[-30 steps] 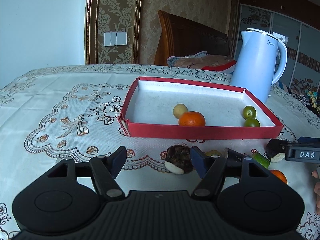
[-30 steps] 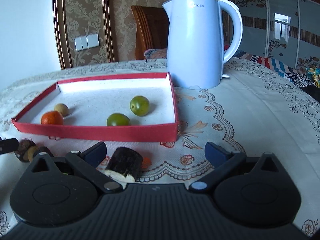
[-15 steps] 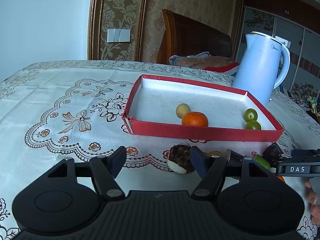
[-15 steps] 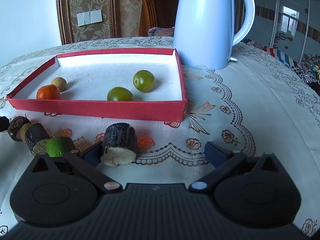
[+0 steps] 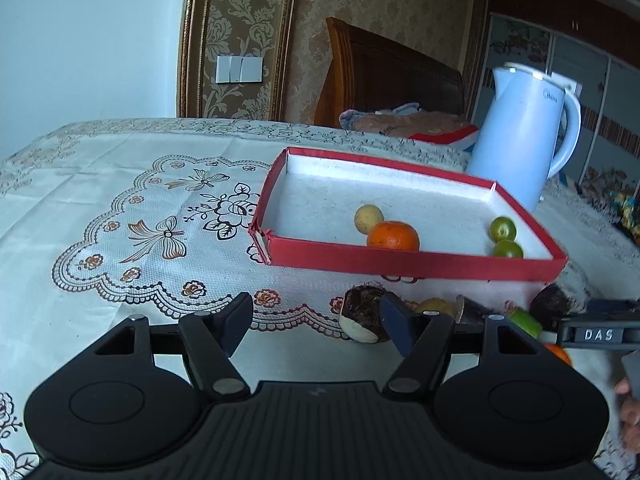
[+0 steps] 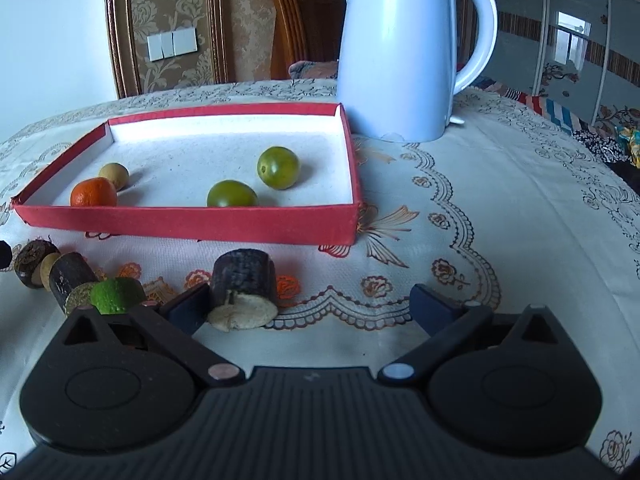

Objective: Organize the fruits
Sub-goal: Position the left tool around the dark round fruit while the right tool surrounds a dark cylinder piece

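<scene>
Right gripper (image 6: 304,308) has closed in on dark cut stub (image 6: 244,280) since a second ago; stub now just inside left pad, jaws open, nothing gripped; pickup looks next; tilted downward over bench; left gripper (image 5: 316,320) unmoved, jaws open, empty; red tray (image 6: 192,224) holds four fruits.

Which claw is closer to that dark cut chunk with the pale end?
Right. The right claw is open with the dark chunk just by its left finger; the left claw sits farther left, by another brown piece.
</scene>
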Available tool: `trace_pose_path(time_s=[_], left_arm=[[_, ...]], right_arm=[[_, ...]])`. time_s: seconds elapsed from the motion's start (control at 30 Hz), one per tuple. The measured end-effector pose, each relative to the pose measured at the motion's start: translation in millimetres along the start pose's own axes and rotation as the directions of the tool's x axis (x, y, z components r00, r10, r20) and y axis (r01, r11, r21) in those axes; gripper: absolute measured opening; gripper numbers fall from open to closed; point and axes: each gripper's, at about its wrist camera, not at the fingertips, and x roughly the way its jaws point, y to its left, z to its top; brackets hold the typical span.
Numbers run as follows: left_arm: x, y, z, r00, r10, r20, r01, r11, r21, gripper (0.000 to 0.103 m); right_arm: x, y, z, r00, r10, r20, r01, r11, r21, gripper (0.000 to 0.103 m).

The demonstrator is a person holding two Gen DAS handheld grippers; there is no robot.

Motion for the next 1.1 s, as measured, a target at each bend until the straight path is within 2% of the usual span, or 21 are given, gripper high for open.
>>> trace_pose_path(time_s=[0.17,0.3,0.37,0.43,0.47,0.53,0.7,0.83,0.93,1.1], left_arm=[[4,-18,-2,0.998,0.062,0.03,-0.064,0.993,0.102,0.07],[5,-23,-1,0.997,0.069,0.04,-0.074,0.99,0.123,0.07],[4,-20,-2,0.998,0.05,0.031,-0.053,0.991,0.119,0.07],[2,-20,-4,1.0,-0.016,0.003,0.015,0.992,0.127,0.07],[2,-22,-5,1.0,-0.023,0.0,0.023,0.99,0.137,0.07],[5,-26,-4,0.999,0.036,0.023,-0.039,0.987,0.155,0.071],[16,-19,3,1.0,0.022,-0.012,-0.021,0.995,0.094,0.076],[24,-22,4,0.999,0.008,-0.054,-0.002,0.994,0.107,0.079],[31,-26,2,0.996,0.037,-0.087,-0.025,0.991,0.134,0.079],[34,-15,5,0.993,0.073,-0.09,-0.066,0.995,0.076,0.079]], right_arm=[[0,0,0,1.0,-0.001,-0.001,0.001,1.0,-0.005,0.103],[0,0,0,1.0,0.0,-0.001,0.0,1.0,-0.004,0.103],[0,0,0,1.0,0.0,-0.001,0.0,1.0,-0.004,0.103],[0,0,0,1.0,0.001,-0.001,-0.001,1.0,-0.003,0.103],[0,0,0,1.0,0.0,-0.001,0.0,1.0,-0.004,0.103],[1,0,-1,1.0,0.001,-0.002,-0.001,1.0,-0.003,0.103],[1,0,0,1.0,0.001,-0.001,-0.001,1.0,-0.003,0.103],[1,0,-1,1.0,0.001,-0.001,-0.001,1.0,-0.002,0.103],[1,0,0,1.0,0.001,-0.001,-0.001,1.0,-0.003,0.103],[1,0,0,1.0,0.001,-0.001,-0.001,1.0,-0.003,0.103]])
